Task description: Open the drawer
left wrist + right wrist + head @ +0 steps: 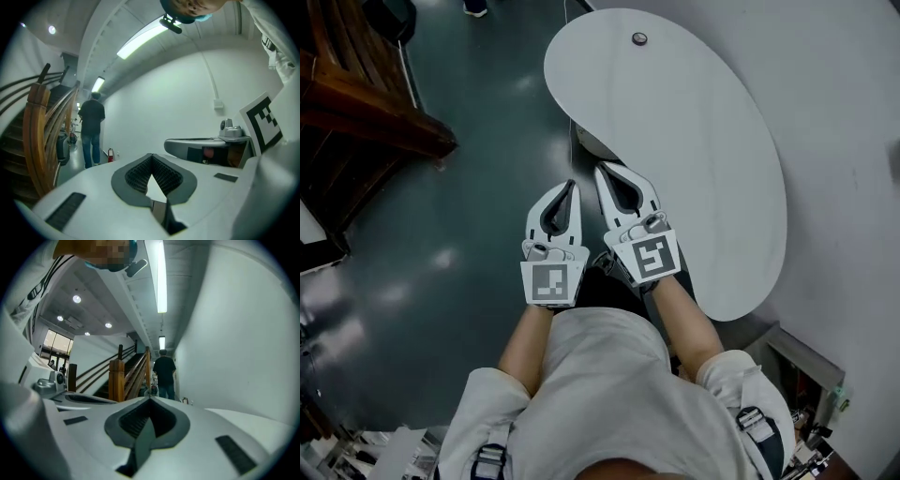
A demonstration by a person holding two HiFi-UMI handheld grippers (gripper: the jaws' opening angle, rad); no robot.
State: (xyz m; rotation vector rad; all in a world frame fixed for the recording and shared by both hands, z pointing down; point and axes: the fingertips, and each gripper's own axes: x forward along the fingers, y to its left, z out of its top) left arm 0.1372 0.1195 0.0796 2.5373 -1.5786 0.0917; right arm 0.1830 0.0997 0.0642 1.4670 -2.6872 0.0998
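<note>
As they hover side by side, left gripper, right gripper; both closed

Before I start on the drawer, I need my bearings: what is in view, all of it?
table: one, white, curved, ahead on the right
round fitting: one, dark, table's far end
staircase: one, brown wood, left
floor: dark green, underfoot
bystander: one, dark top, down the corridor
fire extinguisher: one, red, by the corridor wall
drawer: none that I can make out
left gripper: one, white, shut, empty
right gripper: one, white, shut, empty
</note>
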